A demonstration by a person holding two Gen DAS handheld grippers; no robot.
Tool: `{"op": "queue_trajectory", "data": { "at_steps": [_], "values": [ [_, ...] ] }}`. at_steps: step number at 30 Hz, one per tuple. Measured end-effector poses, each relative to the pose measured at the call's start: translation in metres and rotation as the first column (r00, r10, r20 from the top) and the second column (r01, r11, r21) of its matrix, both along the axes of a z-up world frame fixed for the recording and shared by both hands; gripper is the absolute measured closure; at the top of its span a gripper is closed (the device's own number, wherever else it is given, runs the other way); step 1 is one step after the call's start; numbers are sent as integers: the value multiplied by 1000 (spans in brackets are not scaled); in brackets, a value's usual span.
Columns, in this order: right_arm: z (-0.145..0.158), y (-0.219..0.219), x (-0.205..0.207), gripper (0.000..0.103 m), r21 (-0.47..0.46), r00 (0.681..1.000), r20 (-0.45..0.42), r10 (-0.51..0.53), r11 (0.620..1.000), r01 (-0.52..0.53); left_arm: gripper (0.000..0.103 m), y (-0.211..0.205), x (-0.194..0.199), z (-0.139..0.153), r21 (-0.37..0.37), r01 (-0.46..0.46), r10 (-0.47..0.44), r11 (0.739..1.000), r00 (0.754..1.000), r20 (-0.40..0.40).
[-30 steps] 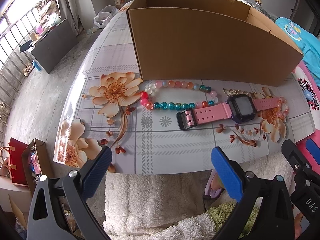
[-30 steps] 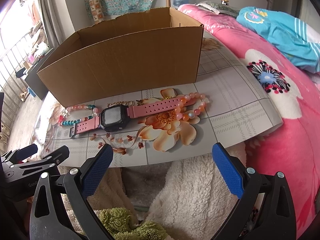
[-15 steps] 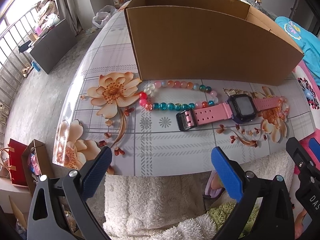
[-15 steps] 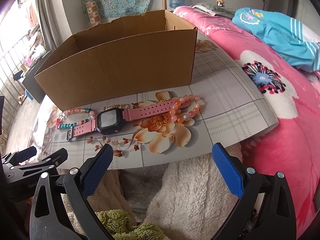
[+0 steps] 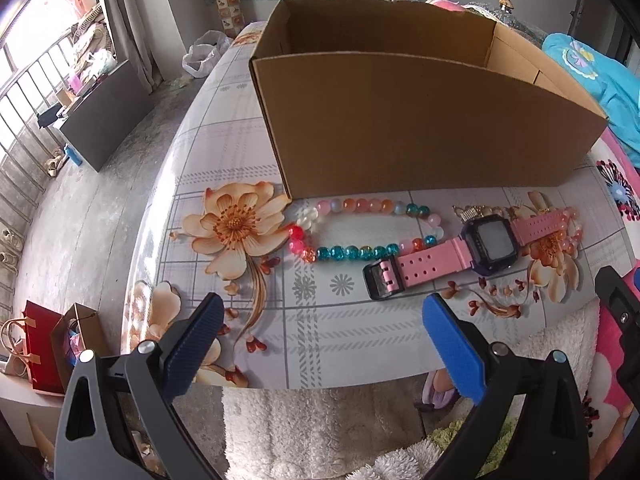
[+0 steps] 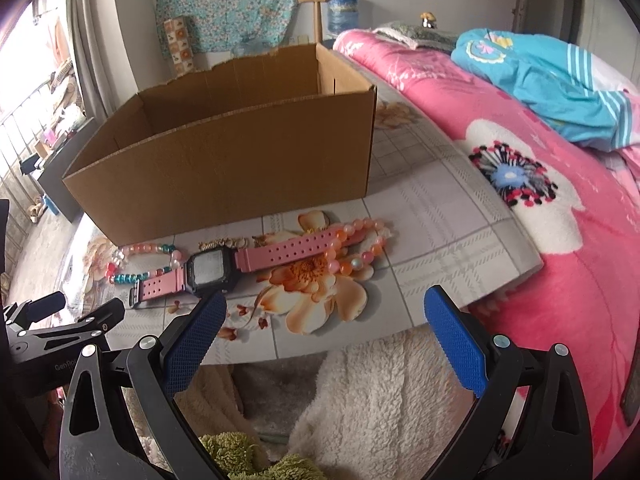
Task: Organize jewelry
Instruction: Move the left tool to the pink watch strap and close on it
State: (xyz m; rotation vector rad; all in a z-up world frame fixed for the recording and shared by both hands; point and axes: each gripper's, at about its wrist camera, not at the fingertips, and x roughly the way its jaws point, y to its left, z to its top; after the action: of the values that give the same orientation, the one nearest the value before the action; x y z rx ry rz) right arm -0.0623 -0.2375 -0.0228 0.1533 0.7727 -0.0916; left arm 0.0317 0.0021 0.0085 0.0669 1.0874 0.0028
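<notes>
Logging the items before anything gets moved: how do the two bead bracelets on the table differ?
The multicolored bracelet mixes teal, red, orange and clear beads; the pink-orange bracelet is nearly one hue. The multicolored bracelet lies at the buckle end of the pink watch, the pink-orange bracelet under the holed strap end. Both lie flat before the cardboard box, untouched.

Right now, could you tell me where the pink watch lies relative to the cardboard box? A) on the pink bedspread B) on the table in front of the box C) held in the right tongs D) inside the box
B: the pink watch lies flat on the flowered table, just in front of the cardboard box, among the bead bracelets, and both tongs are open and empty.
</notes>
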Motion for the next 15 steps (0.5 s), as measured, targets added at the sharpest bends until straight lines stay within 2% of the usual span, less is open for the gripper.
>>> {"op": "queue_trajectory", "data": {
  "at_steps": [5,9,12,15],
  "values": [
    [17,-3,-5,8,-92,988,133,80,993,-68,6,7,7,15,-67,95,-90,993,994,68],
    [23,-5,0,8,-102,949,181,257,965,-242,6,21,9,30,-184,198,-164,963,969,185],
    [23,3,12,8,-130,910,159,382,922,-364,6,34,14,35,-256,190,-139,948,969,205],
    [22,22,23,8,-155,836,116,536,841,-518,6,45,21,31,-326,166,-112,931,978,177]
  ]
}}
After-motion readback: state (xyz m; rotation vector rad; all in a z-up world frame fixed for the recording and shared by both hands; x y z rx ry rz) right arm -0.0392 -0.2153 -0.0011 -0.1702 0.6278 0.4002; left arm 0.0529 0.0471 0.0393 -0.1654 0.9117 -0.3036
